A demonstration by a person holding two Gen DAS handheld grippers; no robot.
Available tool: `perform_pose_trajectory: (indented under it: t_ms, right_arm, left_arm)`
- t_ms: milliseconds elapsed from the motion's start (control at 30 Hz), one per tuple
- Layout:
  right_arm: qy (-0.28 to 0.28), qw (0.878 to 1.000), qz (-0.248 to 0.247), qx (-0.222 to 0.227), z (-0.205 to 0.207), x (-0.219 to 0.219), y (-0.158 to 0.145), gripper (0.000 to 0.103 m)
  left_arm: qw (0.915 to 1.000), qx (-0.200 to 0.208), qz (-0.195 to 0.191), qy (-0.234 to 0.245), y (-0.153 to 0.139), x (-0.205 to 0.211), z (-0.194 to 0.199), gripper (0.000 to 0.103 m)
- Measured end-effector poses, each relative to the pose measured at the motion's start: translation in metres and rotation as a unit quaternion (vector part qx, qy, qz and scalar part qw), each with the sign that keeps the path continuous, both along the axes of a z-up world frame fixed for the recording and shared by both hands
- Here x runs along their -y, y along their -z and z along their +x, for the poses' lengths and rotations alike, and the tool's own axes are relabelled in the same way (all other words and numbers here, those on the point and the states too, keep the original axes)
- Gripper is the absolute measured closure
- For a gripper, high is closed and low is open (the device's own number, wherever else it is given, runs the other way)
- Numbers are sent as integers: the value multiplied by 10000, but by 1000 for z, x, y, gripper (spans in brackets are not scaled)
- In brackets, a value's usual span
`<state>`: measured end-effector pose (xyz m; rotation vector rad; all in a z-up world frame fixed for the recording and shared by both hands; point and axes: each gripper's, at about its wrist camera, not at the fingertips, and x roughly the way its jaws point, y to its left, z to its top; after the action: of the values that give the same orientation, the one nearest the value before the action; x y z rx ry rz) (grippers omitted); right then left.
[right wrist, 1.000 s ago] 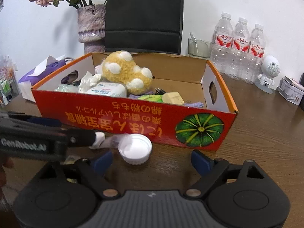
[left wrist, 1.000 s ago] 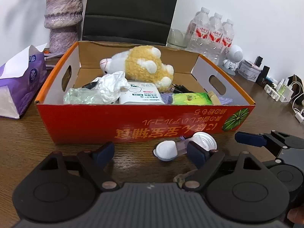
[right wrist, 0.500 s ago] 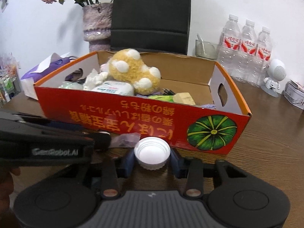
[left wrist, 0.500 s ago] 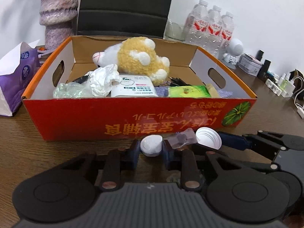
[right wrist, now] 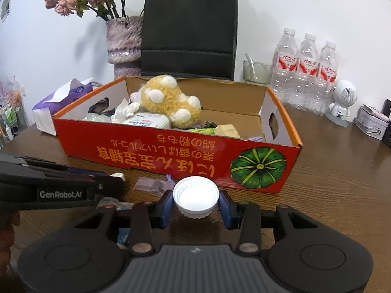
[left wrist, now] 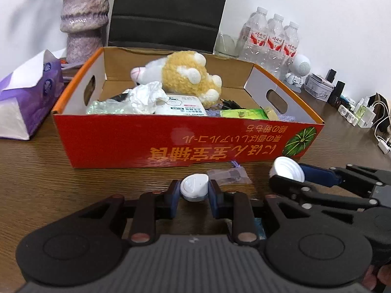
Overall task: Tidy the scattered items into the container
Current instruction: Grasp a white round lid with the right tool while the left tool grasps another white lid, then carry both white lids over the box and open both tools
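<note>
Small white cap (left wrist: pixel 194 187) sits between pads of left gripper (left wrist: pixel 194 191), jaws nearly shut and pressing on it. Larger ribbed white cap (right wrist: pixel 195 197) is pinched in right gripper (right wrist: pixel 195 204), jaws about a third open. Both jaws have just closed from wide. Right cap looks lifted off table (right wrist: pixel 342 183), hard to confirm. Clear plastic packet (left wrist: pixel 229 175) lies loose at 12 o'clock from small cap. Red box (left wrist: pixel 185 146) beyond, already holding plush toy (left wrist: pixel 185 75). Next, judged: carry both caps over near wall, release.
</note>
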<state>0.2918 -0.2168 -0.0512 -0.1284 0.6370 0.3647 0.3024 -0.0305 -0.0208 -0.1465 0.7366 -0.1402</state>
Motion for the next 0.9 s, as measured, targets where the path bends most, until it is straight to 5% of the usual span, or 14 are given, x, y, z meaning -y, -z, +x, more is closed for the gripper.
perform_pose_trajectory:
  t_ms: [533, 900]
  right_arm:
    - [-45, 9992, 233, 323, -16, 12, -38, 64]
    - [-117, 9988, 262, 409, 36, 3, -94, 64]
  left_arm:
    - [9993, 346, -2, 158, -41, -15, -22, 78]
    - [9952, 936, 285, 61, -105, -23, 21, 78]
